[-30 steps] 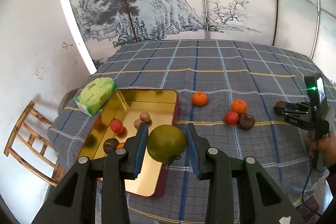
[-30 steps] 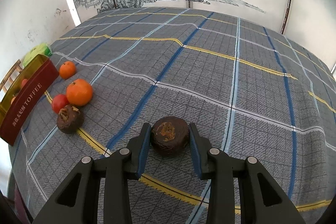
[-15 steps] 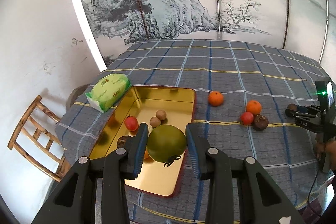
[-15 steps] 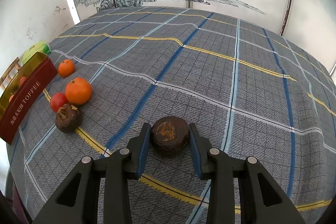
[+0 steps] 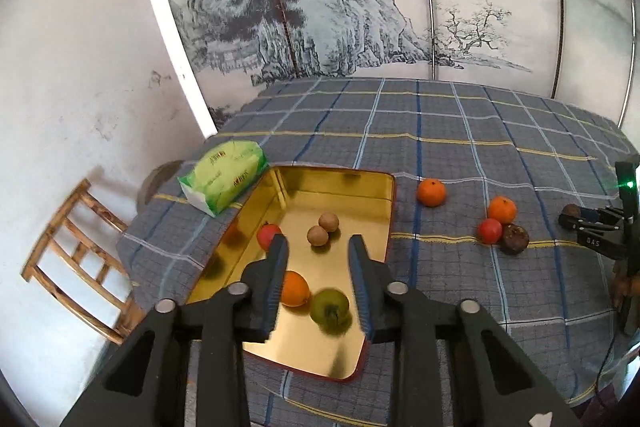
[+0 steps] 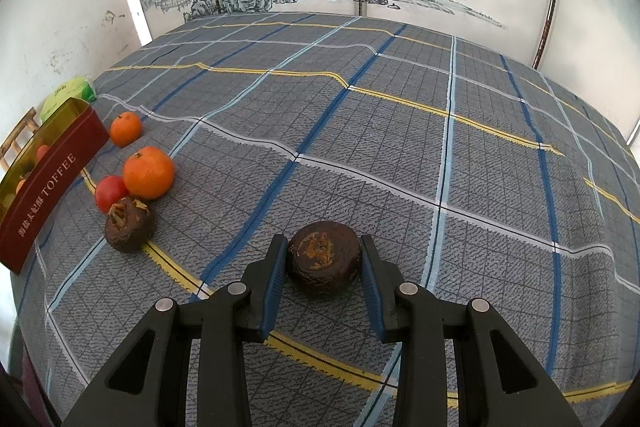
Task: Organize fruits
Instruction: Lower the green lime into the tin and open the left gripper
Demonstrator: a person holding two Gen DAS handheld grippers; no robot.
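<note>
My left gripper (image 5: 317, 241) hovers over the gold tin (image 5: 360, 183). Its jaws are closing with nothing between them. A green fruit (image 5: 330, 307) lies below in the tin beside an orange (image 5: 295, 289), a red fruit (image 5: 267, 235) and two small brown fruits (image 5: 328, 222). On the checked cloth lie two oranges (image 6: 149, 172) (image 6: 125, 129), a red fruit (image 6: 111, 192) and a dark brown fruit (image 6: 129, 224). My right gripper (image 6: 323, 241) is shut on another dark brown fruit (image 6: 324, 259) that rests on the cloth, right of that cluster.
A green tissue pack (image 5: 224, 177) lies against the tin's far left corner. A wooden chair (image 5: 76, 259) stands off the table's left edge by the white wall. A painted screen stands behind the table. The tin's red side (image 6: 52, 179) reads TOFFEE.
The green fruit has left my left gripper's jaws and now lies in the tin. The left gripper shifted further over the tin. The right gripper and its dark fruit have not moved.
</note>
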